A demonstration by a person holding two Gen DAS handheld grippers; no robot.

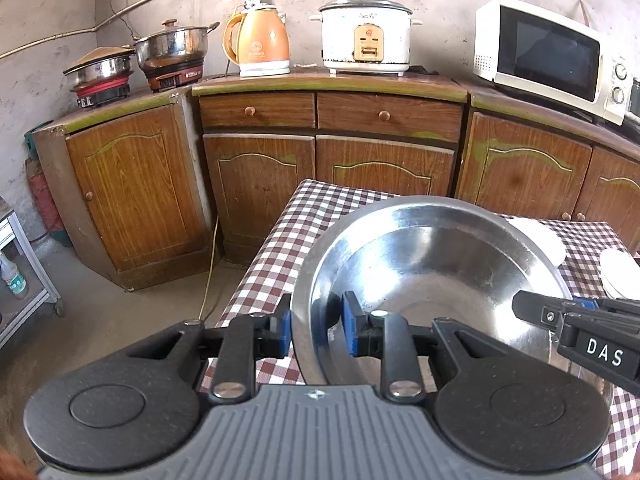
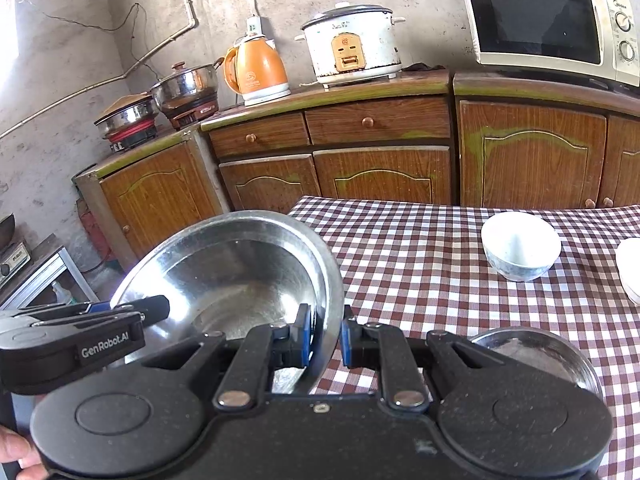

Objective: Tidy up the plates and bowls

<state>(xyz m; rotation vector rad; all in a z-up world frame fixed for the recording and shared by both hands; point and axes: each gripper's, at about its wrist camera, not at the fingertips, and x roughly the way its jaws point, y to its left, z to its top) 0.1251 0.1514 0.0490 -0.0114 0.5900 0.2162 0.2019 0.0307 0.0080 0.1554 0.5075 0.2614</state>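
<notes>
Both of your grippers clamp the same large steel bowl (image 1: 432, 276) by its rim: your left gripper (image 1: 316, 326) pinches the bowl's left edge, one blue pad outside the wall and one inside, while your right gripper (image 2: 325, 338) bites the bowl's right edge the same way. In the left wrist view your right gripper's fingers reach in from the bowl's right side, its body cut off by the frame. The bowl's near rim is hidden under the gripper bodies in both views, so you cannot tell whether its base touches the checkered tablecloth (image 2: 420, 256) or hangs above it. Right of the bowl and well apart sits a white bowl (image 2: 520, 245); further right, white dishes (image 2: 629, 268) are clipped by the frame, their number unclear. Just right of your right gripper, a small steel dish (image 2: 540, 354) lies partly hidden behind the gripper body.
</notes>
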